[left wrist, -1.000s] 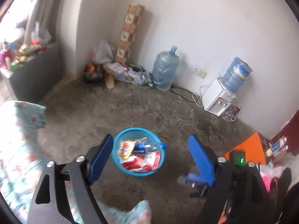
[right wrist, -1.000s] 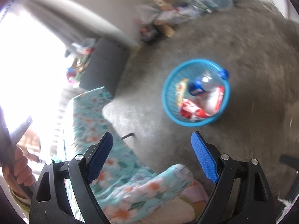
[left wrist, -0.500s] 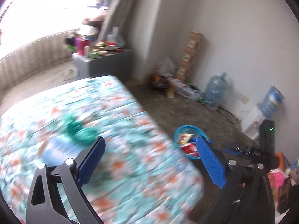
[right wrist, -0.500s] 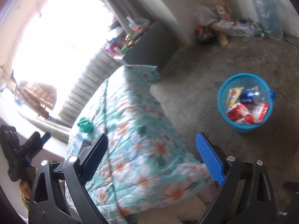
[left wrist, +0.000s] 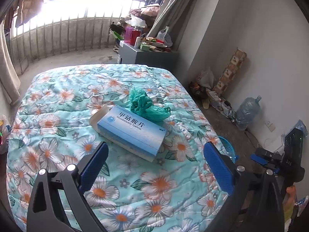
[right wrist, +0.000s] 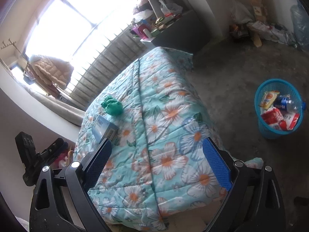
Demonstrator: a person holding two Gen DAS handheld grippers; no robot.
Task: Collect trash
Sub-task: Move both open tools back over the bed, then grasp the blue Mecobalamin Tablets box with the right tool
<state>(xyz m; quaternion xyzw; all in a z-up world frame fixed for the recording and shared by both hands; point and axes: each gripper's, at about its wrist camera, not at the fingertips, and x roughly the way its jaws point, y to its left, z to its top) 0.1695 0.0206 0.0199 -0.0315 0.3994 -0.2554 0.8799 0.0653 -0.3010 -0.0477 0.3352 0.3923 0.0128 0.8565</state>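
A pale blue medicine box (left wrist: 133, 130) with an open end flap lies on the flowered quilt (left wrist: 58, 104), and a crumpled green plastic bag (left wrist: 148, 106) sits just behind it. My left gripper (left wrist: 154, 160) hovers open just in front of the box, nothing between its blue pads. The right wrist view shows the same box (right wrist: 103, 127) and green bag (right wrist: 113, 106) at the quilt's far left. My right gripper (right wrist: 157, 162) is open over the quilt's near corner, holding nothing. A blue mesh basket (right wrist: 260, 127) with wrappers and a bottle stands on the floor to the right.
A grey cabinet (left wrist: 146, 58) cluttered with bottles stands beyond the bed by the barred balcony. Bags, a tall patterned box (left wrist: 231, 69) and a large water jug (left wrist: 248, 112) line the wall. The other gripper's body (left wrist: 278, 162) shows at the right, the basket rim (left wrist: 228, 147) beside the quilt.
Both views have swung from the basket on the floor to the bed. The box and green bag now lie just ahead of my left gripper. Both jaws stand slightly wider.
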